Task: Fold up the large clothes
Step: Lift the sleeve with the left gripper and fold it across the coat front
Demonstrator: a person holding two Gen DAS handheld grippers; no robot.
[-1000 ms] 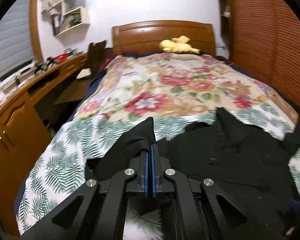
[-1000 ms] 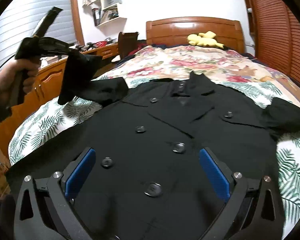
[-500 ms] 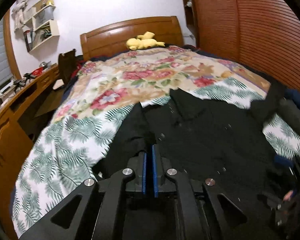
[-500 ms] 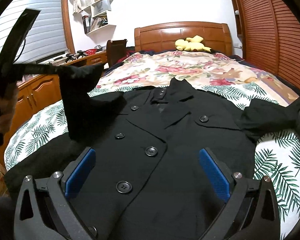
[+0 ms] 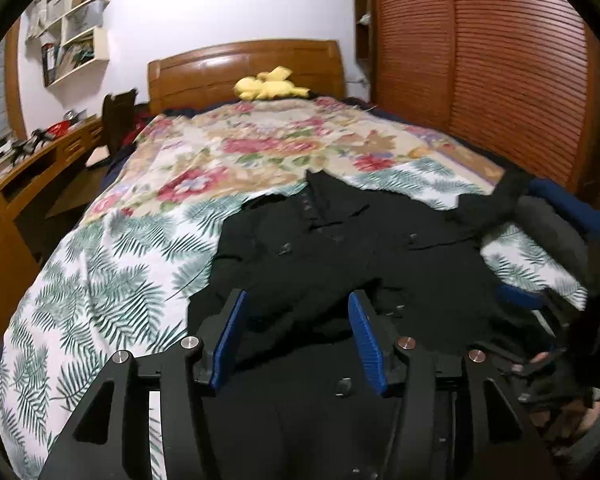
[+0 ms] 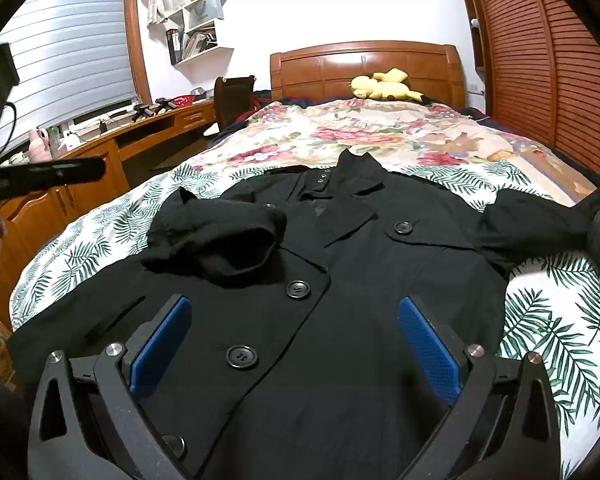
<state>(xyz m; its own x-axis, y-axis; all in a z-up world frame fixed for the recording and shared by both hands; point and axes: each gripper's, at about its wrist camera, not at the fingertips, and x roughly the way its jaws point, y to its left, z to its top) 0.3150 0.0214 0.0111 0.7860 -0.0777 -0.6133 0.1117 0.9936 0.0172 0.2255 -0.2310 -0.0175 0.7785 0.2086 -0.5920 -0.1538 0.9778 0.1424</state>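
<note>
A black buttoned coat lies front-up on the bed, collar toward the headboard; it also shows in the left wrist view. Its left sleeve lies folded across the chest. Its right sleeve stretches out to the right. My left gripper is open and empty, just above the folded sleeve. My right gripper is open and empty, hovering over the coat's lower front. The right gripper also shows at the right edge of the left wrist view.
The bed has a palm-leaf sheet and a floral quilt. A yellow plush toy lies by the wooden headboard. A wooden desk runs along the left. Louvred wardrobe doors stand on the right.
My left gripper carried the left sleeve across the coat's chest, then opened and let it go. The sleeve now lies folded on the coat. The right gripper stayed open over the hem.
</note>
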